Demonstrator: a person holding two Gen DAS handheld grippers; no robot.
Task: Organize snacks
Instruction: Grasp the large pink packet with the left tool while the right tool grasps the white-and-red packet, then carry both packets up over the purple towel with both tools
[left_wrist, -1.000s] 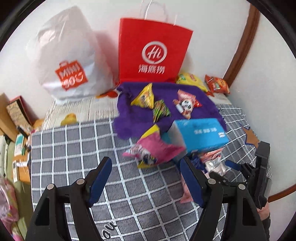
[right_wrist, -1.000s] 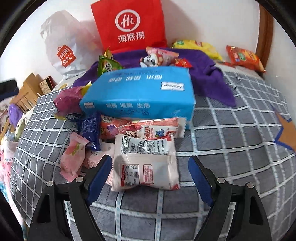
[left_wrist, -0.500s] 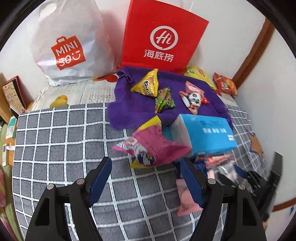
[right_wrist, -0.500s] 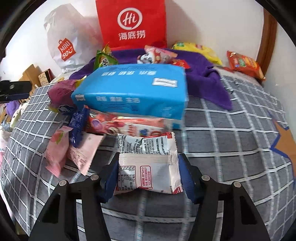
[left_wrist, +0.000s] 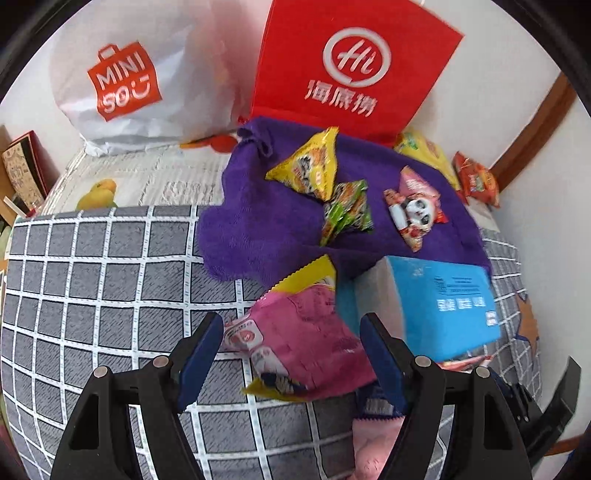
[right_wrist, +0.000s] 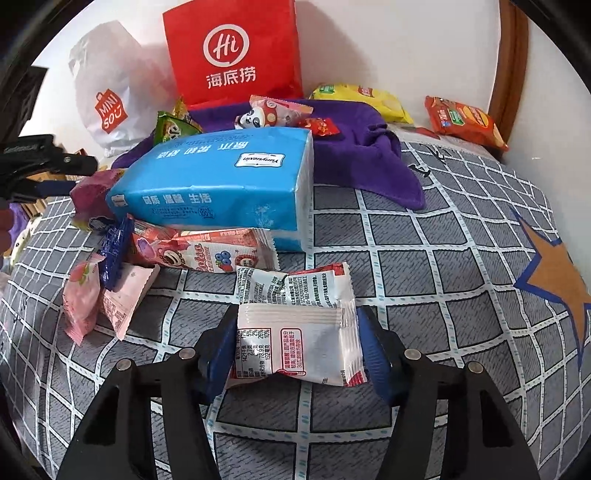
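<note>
A grey bedspread (right_wrist: 424, 258) with a white grid pattern covers the surface where snacks lie scattered, backed by a white wall against which a red paper bag (left_wrist: 354, 70) and a white plastic shopping bag (left_wrist: 140, 77) stand side by side. In front of the red bag a purple towel (left_wrist: 258, 218) lies rumpled, carrying a yellow triangular packet (left_wrist: 306, 166), a green packet (left_wrist: 347, 210) just beside it and a panda-printed packet (left_wrist: 413, 210) further right. A blue pack of tissues (right_wrist: 218, 184) rests at the towel's near edge, its lower side lying on a long red-and-white wrapper (right_wrist: 207, 254). A pink snack bag (left_wrist: 295, 343) with yellow edges leans against the tissue pack's left end. The left gripper (left_wrist: 291, 350) hangs over this pink bag with its jaws standing apart, the bag seen between the blue pads but neither pad pressing on it. The right gripper (right_wrist: 295, 347) has a white snack packet (right_wrist: 299, 325) between its pads, both blue pads touching the packet's sides, and its jaws are opening slightly at this moment. Left of that packet lie two small pale pink wrappers (right_wrist: 107, 299) and a dark blue wrapper (right_wrist: 114, 251). Near the far right wall sit a yellow bag (right_wrist: 365, 99) and an orange bag (right_wrist: 461, 118).
</note>
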